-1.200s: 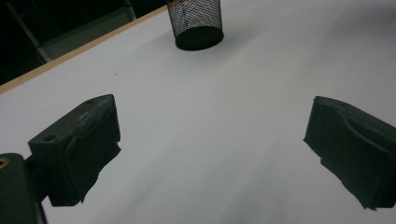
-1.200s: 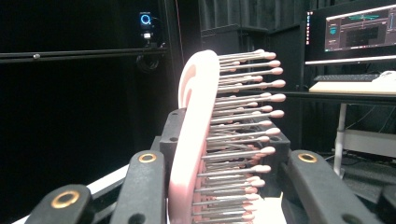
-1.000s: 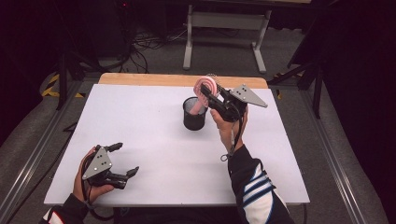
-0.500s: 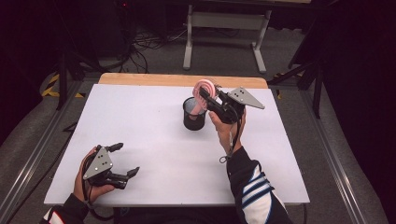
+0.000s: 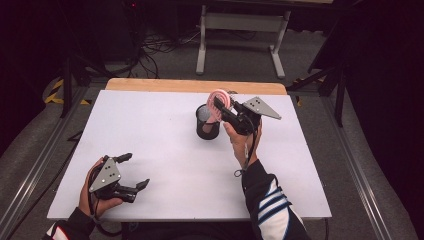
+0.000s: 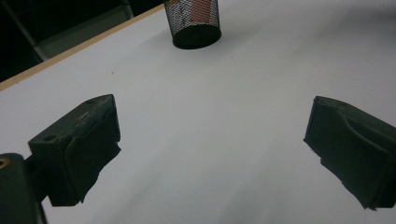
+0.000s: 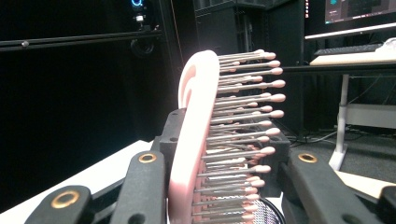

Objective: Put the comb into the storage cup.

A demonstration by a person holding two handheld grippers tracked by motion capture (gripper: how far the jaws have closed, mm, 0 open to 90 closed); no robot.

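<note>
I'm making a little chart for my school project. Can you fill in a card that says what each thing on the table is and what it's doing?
table: white top, wooden strip along the far edge
cup: black mesh cup, upright, past the middle of the table
brush: pink hairbrush, handle down in the cup, bristled head sticking out above the rim
right gripper: fingers closed on the brush
left gripper: fingers wide apart, holding nothing, near the front left corner

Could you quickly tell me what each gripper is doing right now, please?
Left gripper: open, empty.
Right gripper: shut on the pink hairbrush.
</note>
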